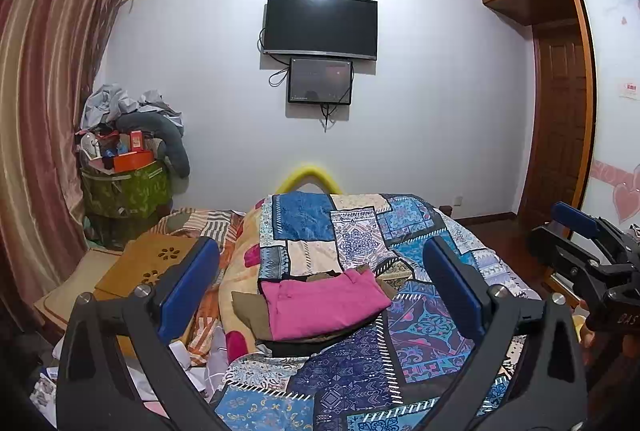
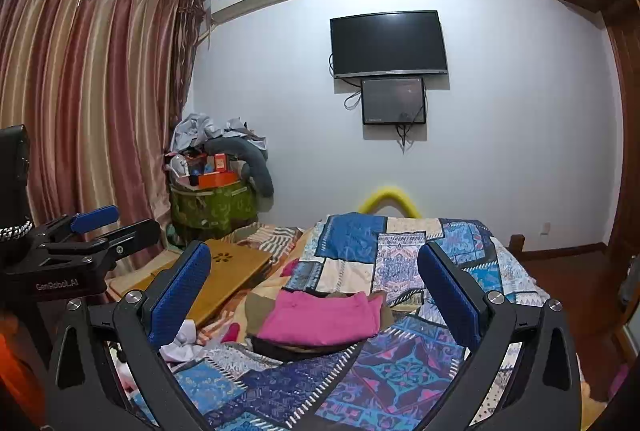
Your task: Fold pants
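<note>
Here, the left gripper (image 1: 320, 287) is being held with its blue pads spread wide and nothing between them; the right gripper (image 2: 316, 291) is likewise being held agape and empty. Only the right wrist view is showing the left tool from outside, apparently unclenched. The folded pink pants (image 1: 324, 301) are lying ahead of both tools, untouched, atop a small pile of darker garments (image 1: 250, 315) on the patchwork quilt (image 1: 360, 371).

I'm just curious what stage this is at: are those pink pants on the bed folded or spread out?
Folded. The pink pants lie as a compact rectangle atop a small clothes pile on the patchwork quilt, no legs trailing. Neither gripper touches them.
</note>
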`<state>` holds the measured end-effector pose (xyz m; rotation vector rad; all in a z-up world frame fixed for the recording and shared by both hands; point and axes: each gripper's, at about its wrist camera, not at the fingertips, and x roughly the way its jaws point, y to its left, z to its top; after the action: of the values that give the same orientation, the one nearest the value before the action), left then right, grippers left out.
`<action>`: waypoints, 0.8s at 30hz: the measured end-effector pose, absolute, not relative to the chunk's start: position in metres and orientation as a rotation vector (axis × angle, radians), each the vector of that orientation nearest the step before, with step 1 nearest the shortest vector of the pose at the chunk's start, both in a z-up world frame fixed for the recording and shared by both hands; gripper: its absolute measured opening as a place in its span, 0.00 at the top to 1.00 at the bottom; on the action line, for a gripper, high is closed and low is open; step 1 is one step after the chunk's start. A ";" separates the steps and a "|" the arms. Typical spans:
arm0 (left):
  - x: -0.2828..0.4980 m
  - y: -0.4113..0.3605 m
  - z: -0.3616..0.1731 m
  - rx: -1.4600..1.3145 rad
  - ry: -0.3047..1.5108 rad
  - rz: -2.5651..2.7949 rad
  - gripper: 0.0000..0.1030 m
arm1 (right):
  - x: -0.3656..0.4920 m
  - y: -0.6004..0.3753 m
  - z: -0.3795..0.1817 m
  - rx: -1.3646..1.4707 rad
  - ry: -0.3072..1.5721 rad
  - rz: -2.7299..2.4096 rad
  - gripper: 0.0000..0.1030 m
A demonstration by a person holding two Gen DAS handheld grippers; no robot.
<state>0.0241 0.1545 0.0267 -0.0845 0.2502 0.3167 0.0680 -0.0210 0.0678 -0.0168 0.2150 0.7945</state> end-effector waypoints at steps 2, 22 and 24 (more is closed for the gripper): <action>0.023 0.154 0.026 -0.084 0.250 0.314 0.00 | 0.068 -0.022 0.068 -0.016 0.218 0.793 0.00; 0.028 0.153 0.025 -0.093 0.253 0.305 0.00 | 0.067 -0.025 0.069 -0.017 0.229 0.789 0.00; 0.029 0.153 0.024 -0.093 0.253 0.303 0.00 | 0.067 -0.025 0.070 -0.015 0.230 0.788 0.00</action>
<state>0.0290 0.1532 0.0244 -0.0930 0.2531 0.3032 0.0665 -0.0249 0.0695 -0.0149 0.2297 0.7876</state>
